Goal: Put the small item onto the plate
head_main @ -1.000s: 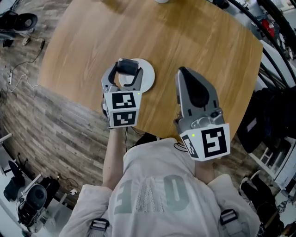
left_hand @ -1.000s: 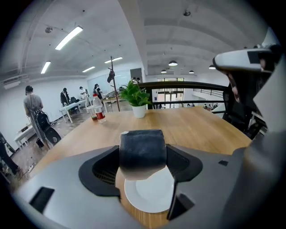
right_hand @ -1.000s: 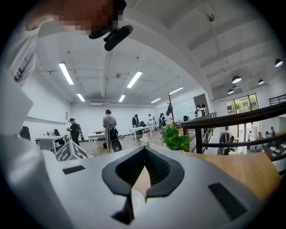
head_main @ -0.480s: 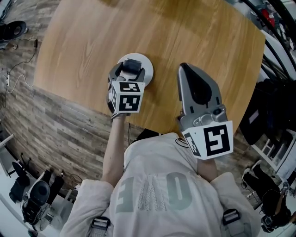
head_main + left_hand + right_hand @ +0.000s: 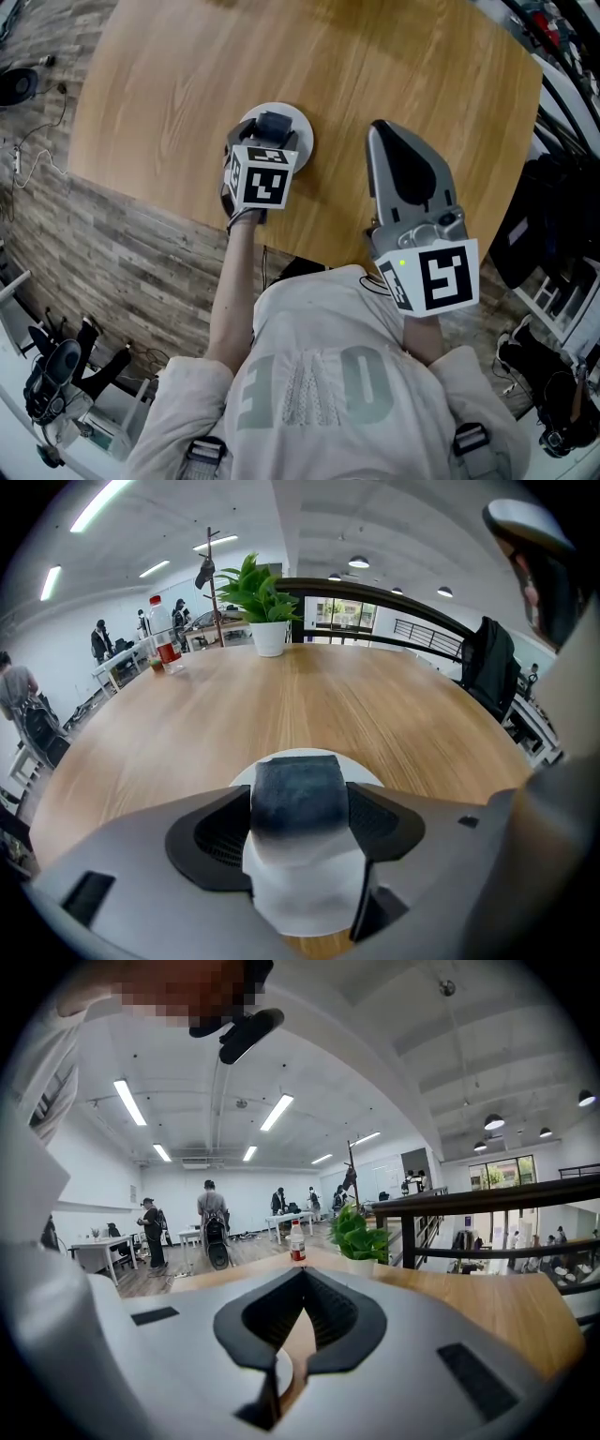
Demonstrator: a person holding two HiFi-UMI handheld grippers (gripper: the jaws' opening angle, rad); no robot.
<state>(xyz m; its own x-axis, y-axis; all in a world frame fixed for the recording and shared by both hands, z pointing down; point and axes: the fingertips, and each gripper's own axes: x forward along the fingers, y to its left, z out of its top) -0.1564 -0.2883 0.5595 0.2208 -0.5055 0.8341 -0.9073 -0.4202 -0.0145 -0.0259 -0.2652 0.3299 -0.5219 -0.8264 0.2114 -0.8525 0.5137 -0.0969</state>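
Note:
A small white plate [image 5: 298,131] lies on the round wooden table near its front edge. My left gripper [image 5: 270,128] hangs over the plate, shut on a small dark blue-grey block [image 5: 298,791] that sits between its jaws above the plate [image 5: 309,892]. In the head view the block [image 5: 274,124] shows over the plate's middle. My right gripper [image 5: 396,159] is to the right of the plate, held above the table, with its jaws shut and nothing in them; its own view shows the tips [image 5: 302,1283] meeting.
The wooden table [image 5: 375,66] stretches away ahead. At its far side stand a potted plant [image 5: 260,600] and a bottle [image 5: 164,635]. Chairs and dark gear crowd the right edge [image 5: 562,216]. People stand in the room beyond.
My left gripper has moved forward and to the right with the block, from the plate's near edge to over its middle. The right gripper has hardly moved.

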